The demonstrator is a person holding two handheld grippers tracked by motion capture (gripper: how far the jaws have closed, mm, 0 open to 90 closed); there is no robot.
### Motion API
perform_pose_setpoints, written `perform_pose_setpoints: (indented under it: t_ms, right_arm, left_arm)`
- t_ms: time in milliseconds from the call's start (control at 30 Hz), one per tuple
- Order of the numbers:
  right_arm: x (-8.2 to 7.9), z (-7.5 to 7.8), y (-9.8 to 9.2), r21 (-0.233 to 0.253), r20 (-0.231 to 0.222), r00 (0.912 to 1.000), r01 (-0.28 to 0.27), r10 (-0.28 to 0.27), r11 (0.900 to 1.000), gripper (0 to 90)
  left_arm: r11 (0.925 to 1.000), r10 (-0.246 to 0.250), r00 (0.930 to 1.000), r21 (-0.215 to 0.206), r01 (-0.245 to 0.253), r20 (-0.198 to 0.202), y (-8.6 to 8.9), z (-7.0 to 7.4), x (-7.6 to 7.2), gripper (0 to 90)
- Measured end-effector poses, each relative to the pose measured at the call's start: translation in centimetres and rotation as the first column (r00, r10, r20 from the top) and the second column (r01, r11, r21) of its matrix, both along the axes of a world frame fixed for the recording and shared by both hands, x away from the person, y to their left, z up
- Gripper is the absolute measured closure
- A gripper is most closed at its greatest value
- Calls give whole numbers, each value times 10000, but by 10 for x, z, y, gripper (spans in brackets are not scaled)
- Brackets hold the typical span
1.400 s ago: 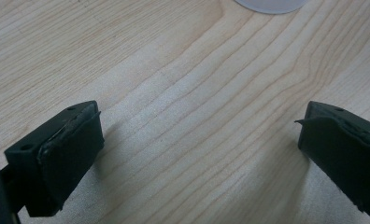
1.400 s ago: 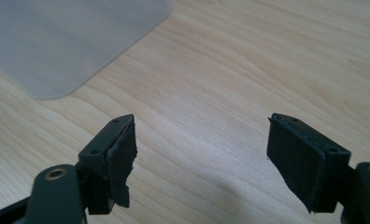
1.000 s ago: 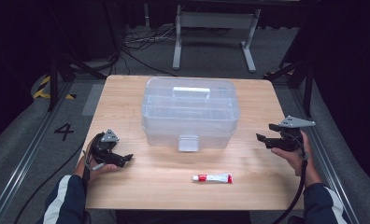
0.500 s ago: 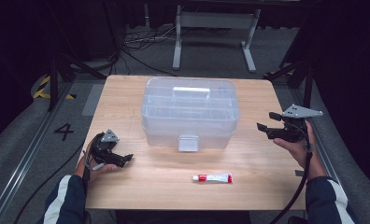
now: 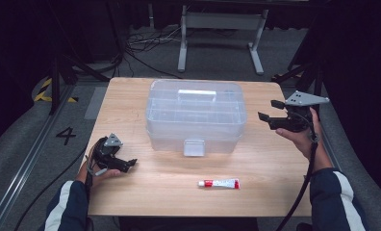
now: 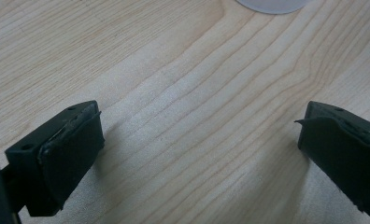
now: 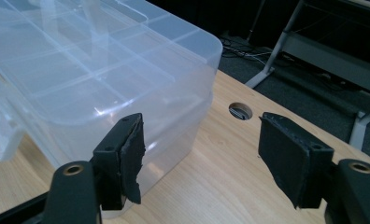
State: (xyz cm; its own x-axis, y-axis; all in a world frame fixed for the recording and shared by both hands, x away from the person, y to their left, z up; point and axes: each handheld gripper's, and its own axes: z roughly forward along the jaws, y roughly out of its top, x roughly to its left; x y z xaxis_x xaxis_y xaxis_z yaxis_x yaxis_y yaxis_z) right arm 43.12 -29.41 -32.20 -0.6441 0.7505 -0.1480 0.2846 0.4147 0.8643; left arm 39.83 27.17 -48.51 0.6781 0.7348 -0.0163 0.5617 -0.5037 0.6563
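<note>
The right gripper has its jaws spread wide and empty, raised off the worktop and aimed at the right end of the clear plastic box, which stands shut in the middle of the wood with its front latch facing the person. In the right gripper view the left pad sits close against the box's rounded corner while the right pad hangs over bare wood near a cable hole, so the jaws bracket nothing yet. The likely trouble, as I judge it, is that the wall is smooth, curved and thin: a pinch on that corner could slide off, or a nudge from one pad could push the whole box across the worktop, as nothing braces its other end. The left gripper lies low at the near left, jaws also wide apart with only wood grain between them, well apart from the box and so of no help in steadying it. A small red-and-white tube lies loose near the front edge; a sliding box or a trailing cable could knock it off.
</note>
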Motion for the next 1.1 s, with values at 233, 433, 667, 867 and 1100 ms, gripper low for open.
perform_pose_setpoints:
  t_ms: [233,433,667,867,1100]
  right_arm:
    - [6,11,20,-80,106,9992,-387,388,9992,321]
    - [15,14,42,-216,-30,9965,-837,836,9963,336]
    - [26,21,64,-455,-172,9913,-1310,1303,9903,380]
    - [36,26,80,-606,-322,9861,-1647,1630,9845,384]
    - [42,26,95,-1010,-489,9799,-1974,1934,9751,425]
  left_arm:
    - [10000,-8,10000,21,8,32,0,0,0,4]
    - [10000,-8,10000,18,8,29,0,0,0,4]
    - [10000,-8,10000,18,8,31,0,0,0,4]
    - [10000,-10,10000,20,10,32,0,0,0,4]
    - [10000,-7,10000,15,6,28,0,0,0,4]
